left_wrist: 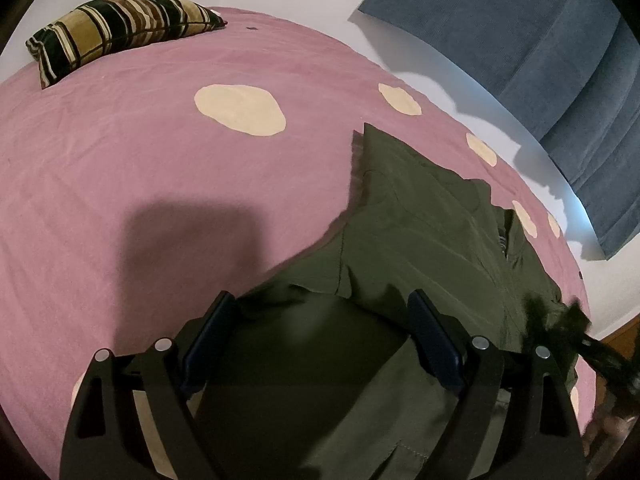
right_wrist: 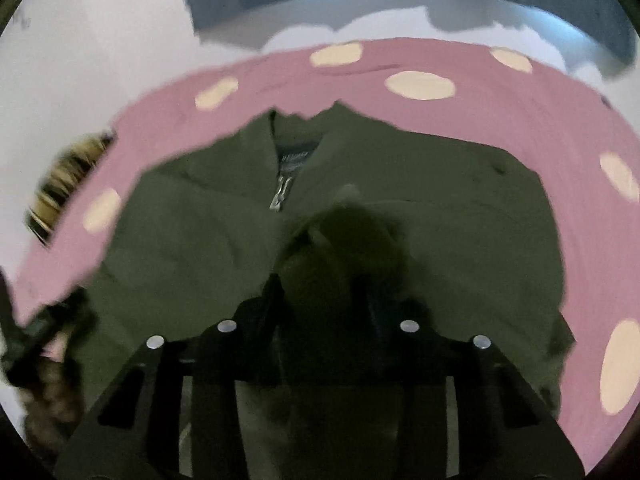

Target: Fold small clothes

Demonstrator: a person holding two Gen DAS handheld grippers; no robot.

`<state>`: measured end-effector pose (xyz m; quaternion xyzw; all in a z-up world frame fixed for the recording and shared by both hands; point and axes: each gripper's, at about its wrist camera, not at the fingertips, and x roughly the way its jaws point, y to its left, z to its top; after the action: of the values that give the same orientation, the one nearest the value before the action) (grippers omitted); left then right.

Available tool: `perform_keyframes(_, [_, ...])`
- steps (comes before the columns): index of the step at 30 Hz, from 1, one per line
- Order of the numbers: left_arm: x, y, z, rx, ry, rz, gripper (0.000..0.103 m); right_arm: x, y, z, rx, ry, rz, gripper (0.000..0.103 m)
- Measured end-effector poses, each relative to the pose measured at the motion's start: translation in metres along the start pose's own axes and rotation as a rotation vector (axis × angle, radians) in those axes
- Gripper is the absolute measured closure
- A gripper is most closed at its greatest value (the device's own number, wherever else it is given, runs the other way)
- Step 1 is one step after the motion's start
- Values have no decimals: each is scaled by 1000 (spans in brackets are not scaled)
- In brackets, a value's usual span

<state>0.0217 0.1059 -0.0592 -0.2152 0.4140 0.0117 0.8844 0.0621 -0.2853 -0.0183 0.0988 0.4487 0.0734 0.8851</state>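
Pink spread (left_wrist: 120,168) with striped pillow (left_wrist: 120,28)

The olive jacket (left_wrist: 416,232) is smooth matt woven cloth with a metal zip pull (right_wrist: 279,196). The pink bedspread (left_wrist: 160,168) looks soft, faintly creased cotton. The far striped cushion (left_wrist: 120,26) seems velvety (slight sheen); the blue curtain (left_wrist: 532,40) finely ribbed.

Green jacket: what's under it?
The green jacket lies on a pink bedspread with cream spots, which shows all around it. Whatever lies directly beneath the jacket is covered and cannot be seen.
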Motion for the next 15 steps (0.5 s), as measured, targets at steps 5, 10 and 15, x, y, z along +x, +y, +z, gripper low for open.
perform_keyframes(5, [1,0,0,4,2,6,17,-36,-77,-20,195,-30,93,67])
perform_keyframes(10, [2,-2,0,12,7,13,16,-33,-138,-48,372,1,261,33])
perform_keyframes(15, [4,-3,-1,21,14,25,16,-28,-152,-47,447,-6,442,18])
